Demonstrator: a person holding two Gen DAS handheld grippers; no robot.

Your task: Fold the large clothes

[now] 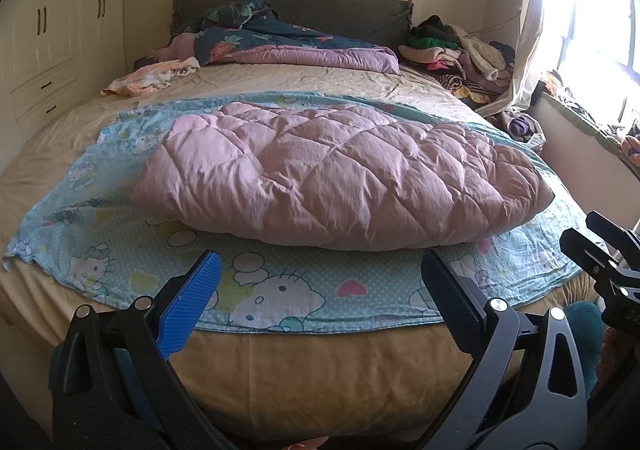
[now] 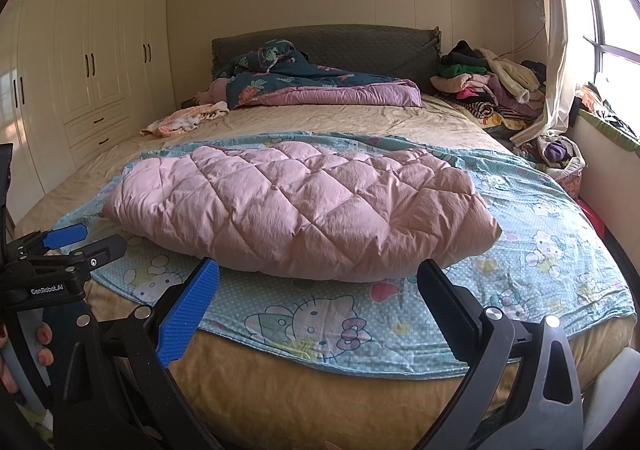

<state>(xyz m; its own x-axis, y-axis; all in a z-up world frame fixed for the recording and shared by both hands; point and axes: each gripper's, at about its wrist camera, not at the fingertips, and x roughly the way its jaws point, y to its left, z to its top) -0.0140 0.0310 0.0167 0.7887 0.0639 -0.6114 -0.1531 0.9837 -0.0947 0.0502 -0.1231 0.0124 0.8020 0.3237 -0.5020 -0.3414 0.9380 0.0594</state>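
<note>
A pink quilted padded garment (image 1: 340,174) lies folded in a long bundle across a light blue cartoon-cat sheet (image 1: 280,286) on the bed. It also shows in the right wrist view (image 2: 300,206), on the same sheet (image 2: 540,242). My left gripper (image 1: 320,266) is open and empty, held above the sheet's near edge, short of the bundle. My right gripper (image 2: 318,272) is open and empty, also just short of the bundle. The right gripper shows at the right edge of the left wrist view (image 1: 596,250); the left gripper shows at the left of the right wrist view (image 2: 80,242).
The bed has a tan cover (image 1: 320,370). A dark floral and purple duvet (image 1: 300,46) lies at the headboard. A heap of clothes (image 1: 460,50) sits at the far right corner. A small patterned cloth (image 1: 152,78) lies far left. Wardrobes (image 2: 92,70) stand left; a window (image 2: 616,30) is right.
</note>
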